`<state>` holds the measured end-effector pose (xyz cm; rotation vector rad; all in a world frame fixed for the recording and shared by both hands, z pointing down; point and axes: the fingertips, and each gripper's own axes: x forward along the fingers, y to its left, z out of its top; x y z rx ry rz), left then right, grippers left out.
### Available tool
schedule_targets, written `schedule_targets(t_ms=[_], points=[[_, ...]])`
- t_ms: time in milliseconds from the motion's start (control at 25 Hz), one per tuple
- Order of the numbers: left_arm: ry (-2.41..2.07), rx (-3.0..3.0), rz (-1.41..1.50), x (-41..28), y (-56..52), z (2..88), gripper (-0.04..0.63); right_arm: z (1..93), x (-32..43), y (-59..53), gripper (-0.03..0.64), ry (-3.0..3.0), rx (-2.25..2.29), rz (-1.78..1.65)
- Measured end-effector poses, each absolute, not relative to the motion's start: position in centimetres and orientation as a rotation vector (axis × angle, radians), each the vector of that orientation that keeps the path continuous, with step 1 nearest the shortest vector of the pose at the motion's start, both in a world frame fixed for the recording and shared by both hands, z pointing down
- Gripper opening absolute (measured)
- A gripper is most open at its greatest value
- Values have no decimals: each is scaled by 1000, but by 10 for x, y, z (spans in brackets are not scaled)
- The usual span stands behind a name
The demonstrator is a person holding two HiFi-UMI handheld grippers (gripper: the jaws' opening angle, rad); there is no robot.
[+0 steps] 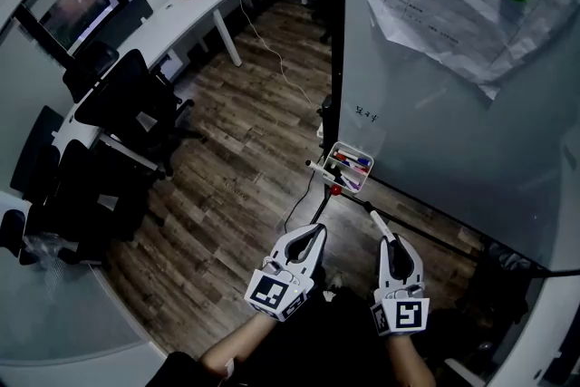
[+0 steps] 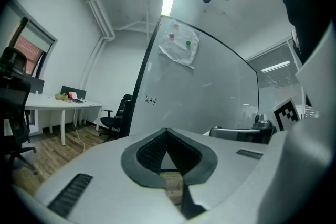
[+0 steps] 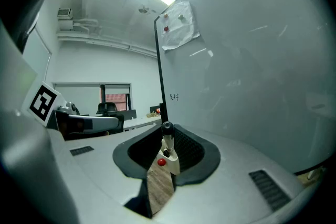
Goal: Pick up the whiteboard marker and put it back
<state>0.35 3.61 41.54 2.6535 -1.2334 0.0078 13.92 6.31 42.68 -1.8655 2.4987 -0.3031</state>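
Head view: right gripper (image 1: 388,242) pinches the marker (image 1: 377,222), lower centre, pointing at the tray (image 1: 349,166) on the whiteboard (image 1: 453,122); return step, I judge; next, ease it in, clear of the tray's pens and the red knob (image 1: 335,190). Left gripper view: left gripper (image 2: 167,134) pressed together, empty. Right gripper view: marker's black cap between the jaws; tray ahead.

Left gripper (image 1: 315,233) and right gripper (image 1: 388,240) are pale grey shells with black ribbed pads (image 2: 151,152); each bears a white cube (image 1: 276,293) with black square markers.
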Motion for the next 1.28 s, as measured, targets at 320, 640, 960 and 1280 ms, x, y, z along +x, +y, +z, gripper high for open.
schedule_targets(t_ms=[320, 640, 960, 1280], points=[[-1233, 2649, -19, -9, 11, 411, 8, 425, 134, 40, 83, 2506, -1922, -321], [-1111, 2728, -26, -14, -31, 401, 8, 422, 110, 15, 83, 2454, -1979, -303], [-999, 2729, -28, -26, -49, 409, 8, 426, 95, 2, 81, 2407, -2072, -288], [-895, 2736, -66, -40, -57, 407, 8, 426, 82, -1, 82, 2313, -2189, -310]])
